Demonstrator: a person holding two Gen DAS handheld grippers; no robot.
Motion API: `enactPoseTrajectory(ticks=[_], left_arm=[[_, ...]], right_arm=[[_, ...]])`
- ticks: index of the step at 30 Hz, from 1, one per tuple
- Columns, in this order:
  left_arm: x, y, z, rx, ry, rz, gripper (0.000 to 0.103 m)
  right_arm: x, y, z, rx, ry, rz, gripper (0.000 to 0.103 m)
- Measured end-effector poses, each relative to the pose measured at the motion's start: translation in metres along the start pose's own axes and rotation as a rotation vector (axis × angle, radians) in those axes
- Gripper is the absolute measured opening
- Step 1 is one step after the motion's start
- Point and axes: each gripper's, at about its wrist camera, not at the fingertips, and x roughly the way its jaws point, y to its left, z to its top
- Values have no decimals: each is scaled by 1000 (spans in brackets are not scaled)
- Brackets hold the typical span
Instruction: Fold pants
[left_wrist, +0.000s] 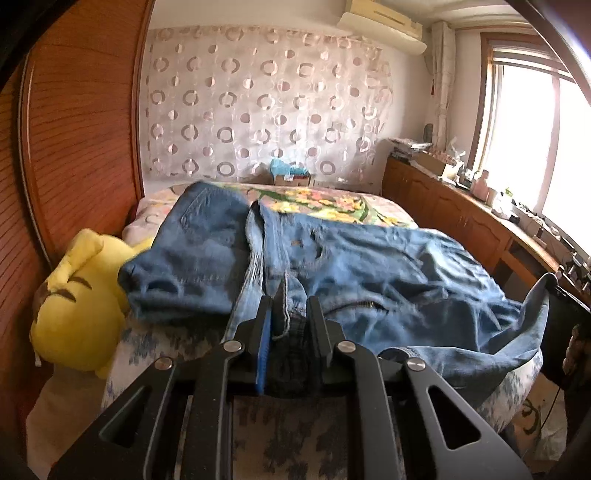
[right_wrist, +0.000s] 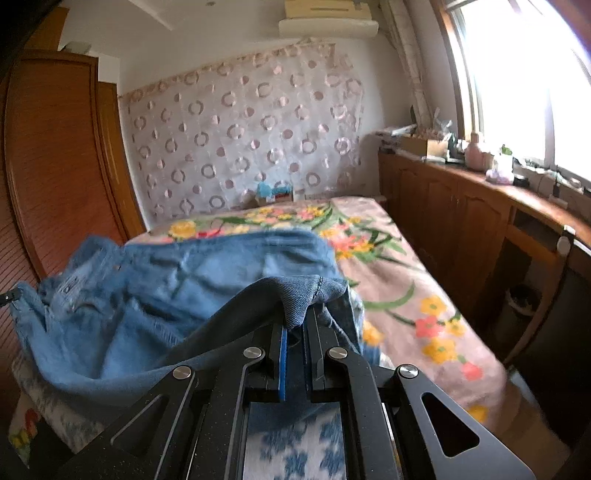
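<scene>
both jaws clamped on jeans (left_wrist: 369, 258) – box (left_wrist: 291, 180) holds blue bag (left_wrist: 284, 168)

The jeans (right_wrist: 177, 280) are motion-blurred, their legs hidden.

Home bedroom, bed (right_wrist: 424, 295), wooden wardrobe (left_wrist: 85, 140), curtain (left_wrist: 258, 103)

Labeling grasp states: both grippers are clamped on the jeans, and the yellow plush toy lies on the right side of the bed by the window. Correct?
Not quite. The yellow plush toy lies on the left, against the wooden wardrobe, as the left wrist view shows. The left gripper and right gripper do clamp the jeans.
</scene>
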Motion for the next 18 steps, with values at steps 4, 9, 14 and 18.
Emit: enactPoseTrajectory(ticks=[4,9,14,18], left_arm=[[14,-7,19,24,-4,0,19],[35,-9,31,37,5,8,18],[50,-7,49,47,-11,22,18],[68,-5,63,52,-5,33,18]], right_arm=[[13,3,13,-15,-24,2,6],[40,4,12,-40,-15,-13,6],[61,-1,27,-47,-24,-36,6],[74,3,37,-22,-43,-42,6]])
